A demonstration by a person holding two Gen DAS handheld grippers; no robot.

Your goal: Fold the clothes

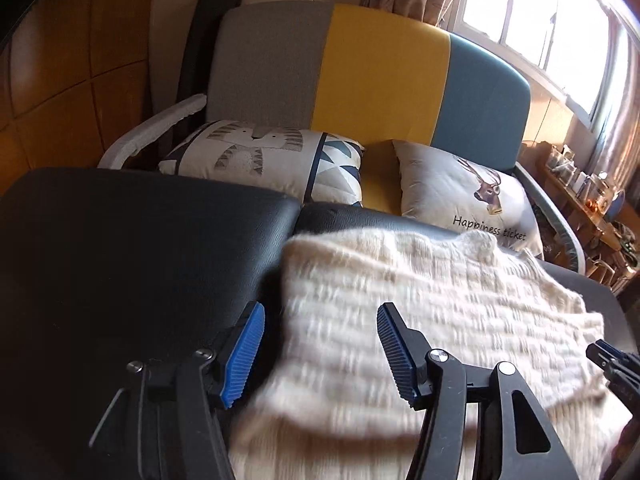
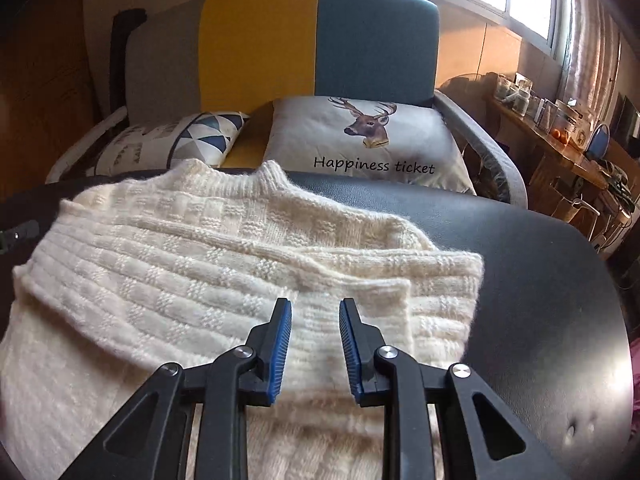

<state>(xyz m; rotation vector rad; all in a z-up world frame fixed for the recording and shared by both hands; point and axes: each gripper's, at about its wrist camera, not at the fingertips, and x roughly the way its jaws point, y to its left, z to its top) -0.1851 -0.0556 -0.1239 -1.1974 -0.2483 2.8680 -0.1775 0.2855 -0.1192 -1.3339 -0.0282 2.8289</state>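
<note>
A cream knitted sweater [image 2: 208, 256] lies on a black padded surface [image 2: 520, 272], its collar toward the far side and one sleeve folded across the body. In the left wrist view the sweater [image 1: 420, 292] looks blurred. My left gripper [image 1: 320, 316] is open wide over the sweater's left edge, with nothing between the blue pads. My right gripper [image 2: 315, 312] hovers open just above the folded sleeve near the sweater's right side, holding nothing. The tip of the right gripper [image 1: 612, 360] shows at the right edge of the left wrist view.
Behind the black surface [image 1: 120, 240] stands a grey, yellow and blue sofa [image 2: 312, 40] with a deer cushion [image 2: 368, 140] and a patterned cushion [image 2: 176, 140]. A cluttered wooden desk [image 2: 560, 140] sits at the right under a bright window [image 1: 540, 20].
</note>
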